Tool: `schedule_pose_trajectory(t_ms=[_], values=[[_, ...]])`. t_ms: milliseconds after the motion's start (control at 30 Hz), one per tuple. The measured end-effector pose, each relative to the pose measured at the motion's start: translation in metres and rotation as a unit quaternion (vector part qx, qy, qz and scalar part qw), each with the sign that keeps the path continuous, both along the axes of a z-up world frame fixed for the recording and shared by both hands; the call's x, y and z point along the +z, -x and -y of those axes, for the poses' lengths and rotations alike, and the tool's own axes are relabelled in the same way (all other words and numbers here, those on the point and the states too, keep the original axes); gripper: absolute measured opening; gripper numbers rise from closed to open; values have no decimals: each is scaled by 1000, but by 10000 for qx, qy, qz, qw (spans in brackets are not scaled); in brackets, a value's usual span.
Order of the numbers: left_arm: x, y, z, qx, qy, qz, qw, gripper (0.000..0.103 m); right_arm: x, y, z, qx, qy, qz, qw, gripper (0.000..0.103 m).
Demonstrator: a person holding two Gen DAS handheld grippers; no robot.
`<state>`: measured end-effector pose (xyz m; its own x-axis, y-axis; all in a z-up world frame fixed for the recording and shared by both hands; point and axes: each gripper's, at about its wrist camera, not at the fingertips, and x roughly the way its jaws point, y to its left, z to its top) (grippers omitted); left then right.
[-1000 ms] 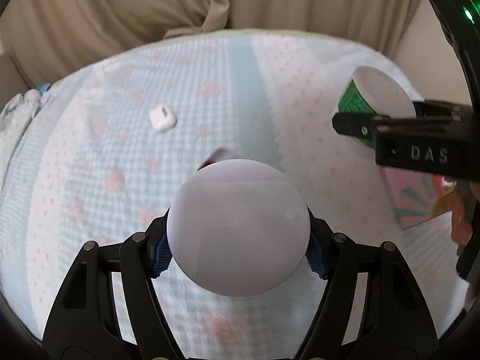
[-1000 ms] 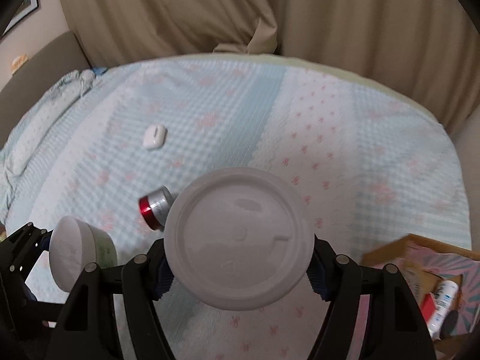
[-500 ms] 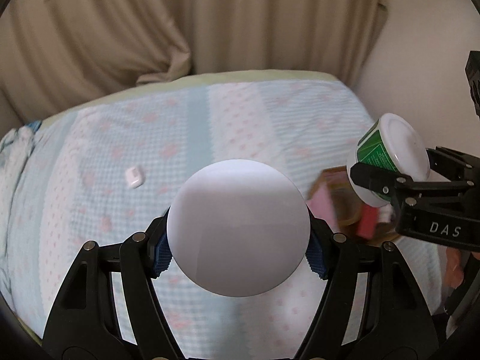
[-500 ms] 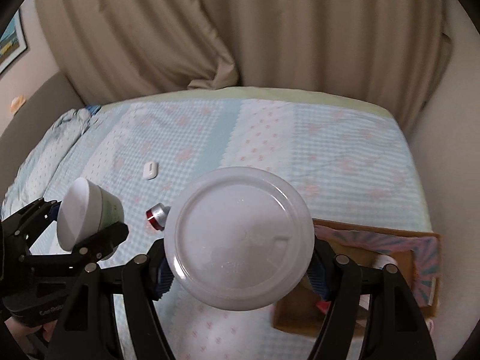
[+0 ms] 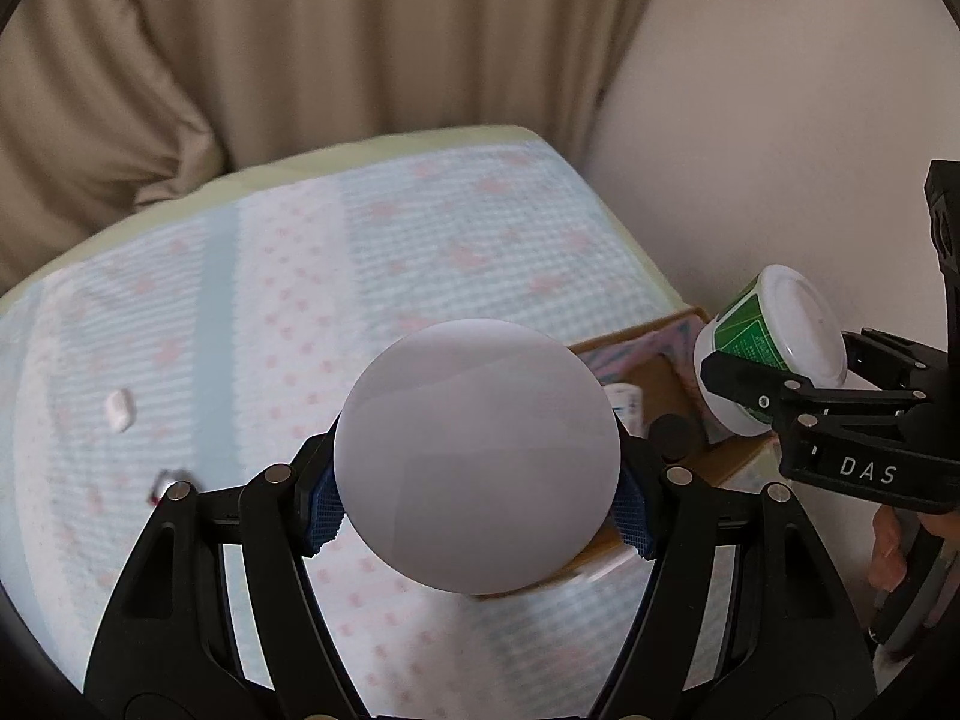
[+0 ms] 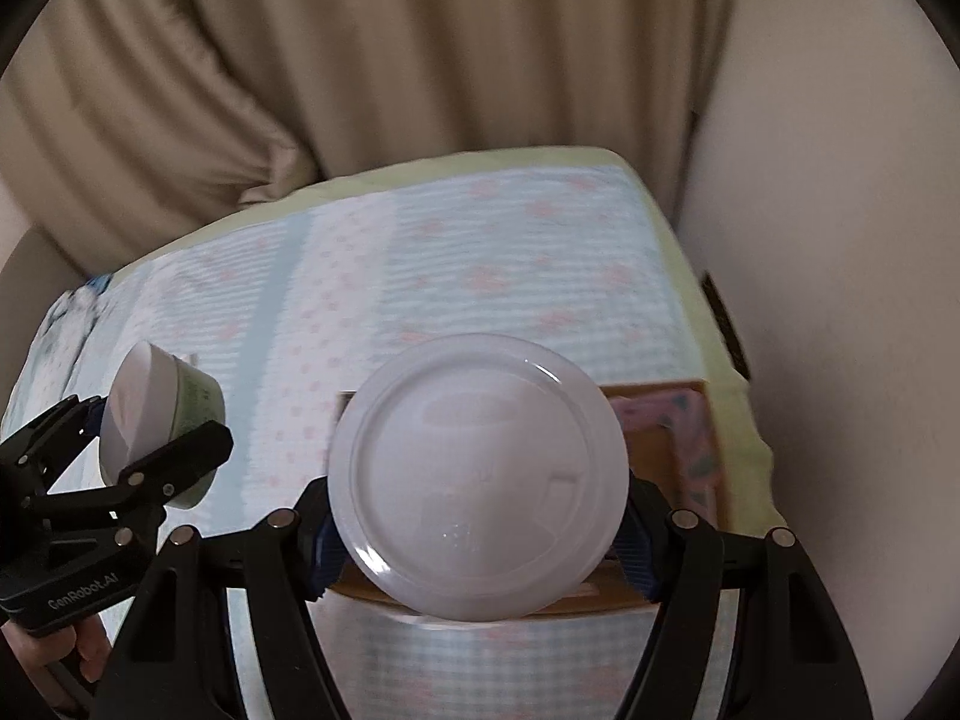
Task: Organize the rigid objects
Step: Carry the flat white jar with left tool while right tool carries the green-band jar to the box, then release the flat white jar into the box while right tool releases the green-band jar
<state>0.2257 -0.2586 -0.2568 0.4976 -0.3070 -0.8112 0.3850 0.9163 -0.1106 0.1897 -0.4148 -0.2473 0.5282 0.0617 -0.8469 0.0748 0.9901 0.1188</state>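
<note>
Two tubs ride in the air, one clamped by its sides in each gripper: left gripper (image 5: 477, 501) on the pale tub (image 5: 477, 456), right gripper (image 6: 477, 531) on the green tub (image 6: 477, 477). Both hang by the box (image 6: 678, 450) at the bed's (image 5: 372, 276) wall-side corner, probably for dropping in; little room there.

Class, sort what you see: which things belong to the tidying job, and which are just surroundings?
Job:
- pale green tub in left gripper
- dark green tub in right gripper
- cardboard box
- white case
- red tin

Surroundings:
- bedspread
- curtain
- wall
</note>
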Motion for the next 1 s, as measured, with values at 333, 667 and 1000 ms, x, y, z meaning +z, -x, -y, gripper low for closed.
schedule_pose_trajectory(t_ms=[333, 667, 1000], values=[[-63, -39, 82, -591, -209, -591, 9963, 68, -57, -10, 75, -645, -249, -505, 9963, 68], [-134, -54, 125, -1121, -787, -1214, 9831, 68, -124, -19, 99, -778, -480, -989, 9909, 68], [-154, -43, 137, -1497, -1122, -1482, 9711, 68, -137, -29, 114, -1006, -875, -1156, 9843, 68]])
